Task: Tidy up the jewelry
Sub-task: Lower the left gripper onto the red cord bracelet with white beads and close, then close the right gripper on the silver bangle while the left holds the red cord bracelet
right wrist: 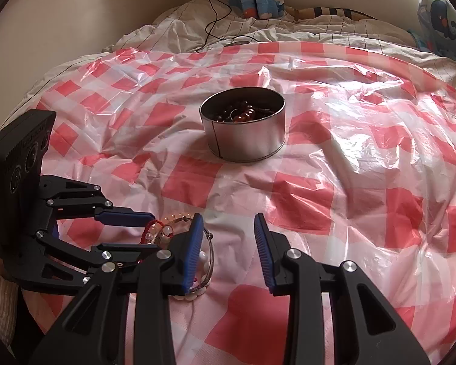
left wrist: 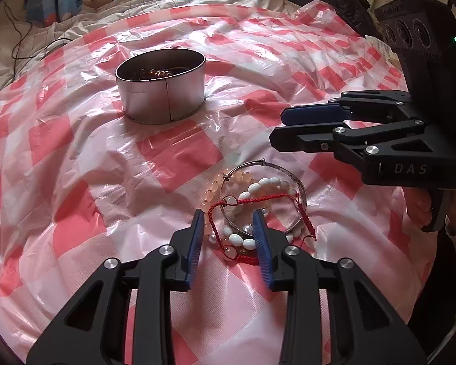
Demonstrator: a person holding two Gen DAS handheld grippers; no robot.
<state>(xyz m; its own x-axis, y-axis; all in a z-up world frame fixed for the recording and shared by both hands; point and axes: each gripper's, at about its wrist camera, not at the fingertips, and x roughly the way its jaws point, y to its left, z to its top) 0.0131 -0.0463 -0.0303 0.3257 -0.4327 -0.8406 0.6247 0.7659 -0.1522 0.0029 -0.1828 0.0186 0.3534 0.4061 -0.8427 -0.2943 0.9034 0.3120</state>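
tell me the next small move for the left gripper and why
Probably close the left gripper on the white bead bracelet: its fingers already straddle the tangled pile, not yet pinching. The tin behind is where it likely goes.

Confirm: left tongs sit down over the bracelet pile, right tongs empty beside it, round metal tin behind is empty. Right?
One thing is off: the round metal tin is not empty. The right wrist view shows dark and amber beads inside it. The rest holds: the left tongs straddle the bracelet pile, and the right tongs are empty beside it.
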